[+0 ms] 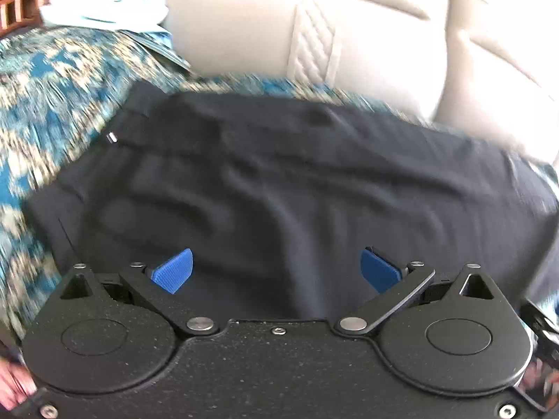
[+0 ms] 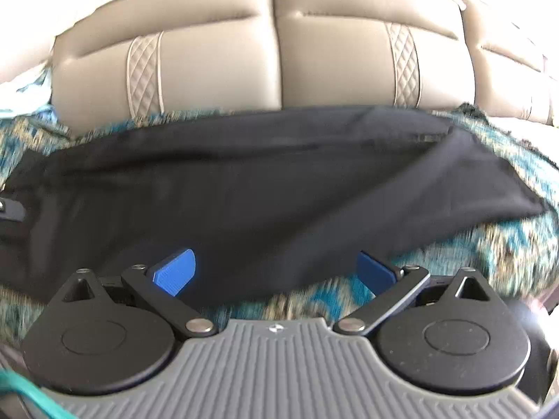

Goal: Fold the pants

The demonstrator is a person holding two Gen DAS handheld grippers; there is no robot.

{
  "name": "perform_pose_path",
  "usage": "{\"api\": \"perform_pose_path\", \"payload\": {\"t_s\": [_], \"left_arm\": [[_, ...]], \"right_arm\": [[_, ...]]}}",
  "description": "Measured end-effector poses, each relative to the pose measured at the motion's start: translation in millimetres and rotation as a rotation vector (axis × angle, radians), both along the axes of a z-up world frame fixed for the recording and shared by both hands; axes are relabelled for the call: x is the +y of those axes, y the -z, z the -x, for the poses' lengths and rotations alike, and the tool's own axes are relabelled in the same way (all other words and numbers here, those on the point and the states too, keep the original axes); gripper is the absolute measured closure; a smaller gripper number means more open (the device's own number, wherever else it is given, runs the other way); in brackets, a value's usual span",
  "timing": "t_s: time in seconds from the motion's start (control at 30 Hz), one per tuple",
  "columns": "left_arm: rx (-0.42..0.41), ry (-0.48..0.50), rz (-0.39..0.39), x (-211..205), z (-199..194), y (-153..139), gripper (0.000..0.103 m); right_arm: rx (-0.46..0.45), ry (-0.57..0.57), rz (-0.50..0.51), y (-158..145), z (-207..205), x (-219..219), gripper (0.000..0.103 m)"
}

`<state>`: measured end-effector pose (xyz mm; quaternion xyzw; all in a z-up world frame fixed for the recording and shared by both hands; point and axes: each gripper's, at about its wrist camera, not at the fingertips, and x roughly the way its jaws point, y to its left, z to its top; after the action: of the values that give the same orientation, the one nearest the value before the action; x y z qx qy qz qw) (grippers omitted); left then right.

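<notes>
Pants (image 1: 279, 181), dark navy and softly wrinkled, lie spread across a blue-and-tan patterned cover (image 1: 52, 80) in front of a beige cushioned backrest (image 2: 272, 52). One narrow end tapers off at the right in the right wrist view. Both the left gripper (image 1: 276, 272) and right gripper (image 2: 276, 272) hover over the fabric, blue fingers (image 1: 173, 272) spread wide, holding nothing.

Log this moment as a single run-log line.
task: fold pants | left gripper: open, over pants | right gripper: open, at pants' near edge | pants: spread on patterned cover | backrest: behind
</notes>
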<state>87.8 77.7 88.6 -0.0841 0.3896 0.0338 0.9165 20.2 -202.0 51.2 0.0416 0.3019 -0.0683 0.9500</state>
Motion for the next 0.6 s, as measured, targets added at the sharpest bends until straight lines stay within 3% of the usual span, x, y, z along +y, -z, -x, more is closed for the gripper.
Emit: {"api": "perform_pose_path", "payload": {"t_s": [0.13, 0.3, 0.43, 0.6], "left_arm": [[-0.020, -0.097, 0.000, 31, -56, -23, 0.000], [-0.027, -0.218, -0.035, 62, -129, -32, 0.000], [0.003, -0.299, -0.057, 80, -187, -24, 0.000], [0.054, -0.412, -0.040, 104, -250, 3, 0.000]], "right_arm": [[-0.023, 0.037, -0.008, -23, -40, -17, 0.000], [-0.024, 0.065, -0.097, -50, -109, -51, 0.000], [0.005, 0.112, -0.112, -65, -174, -76, 0.000], [0.067, 0.193, -0.075, -62, -241, -93, 0.000]]}}
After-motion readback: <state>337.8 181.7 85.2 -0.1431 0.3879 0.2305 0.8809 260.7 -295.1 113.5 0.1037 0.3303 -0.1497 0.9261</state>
